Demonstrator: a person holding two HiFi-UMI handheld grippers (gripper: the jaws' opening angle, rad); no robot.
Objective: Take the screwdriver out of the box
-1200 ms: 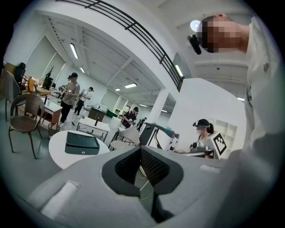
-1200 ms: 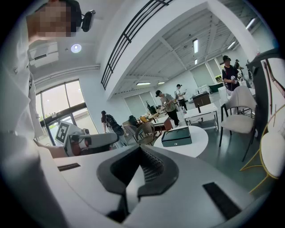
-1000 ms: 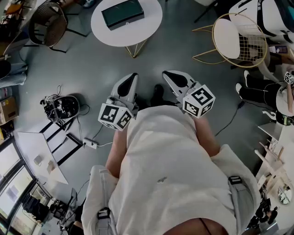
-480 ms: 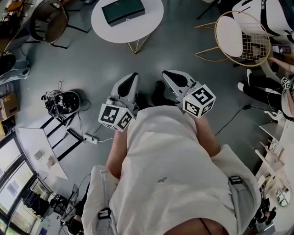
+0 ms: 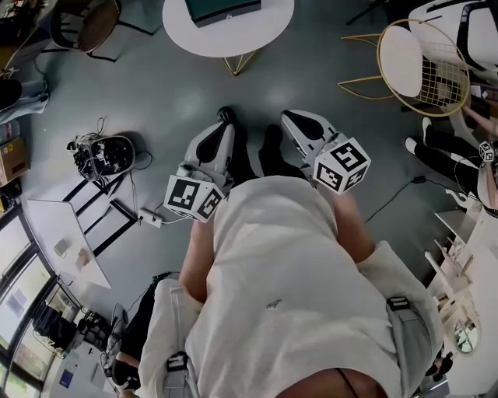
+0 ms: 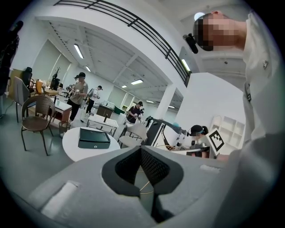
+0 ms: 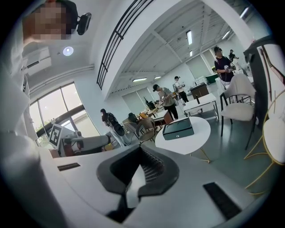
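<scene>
Your left gripper [image 5: 225, 118] and right gripper [image 5: 289, 116] keep fingers closed, empty; the dark green flat box [image 5: 222, 8] on the round white worktop [image 5: 233, 40] has drifted up-frame, still beyond reach.

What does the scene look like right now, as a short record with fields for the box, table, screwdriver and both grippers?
box: dark, lid closed, lying on the round white table
round white table: ahead of the person, out of reach of both grippers
screwdriver: not visible in any view
left gripper: jaws together, nothing between them
right gripper: jaws together, nothing between them
task stage: box not yet reached
</scene>
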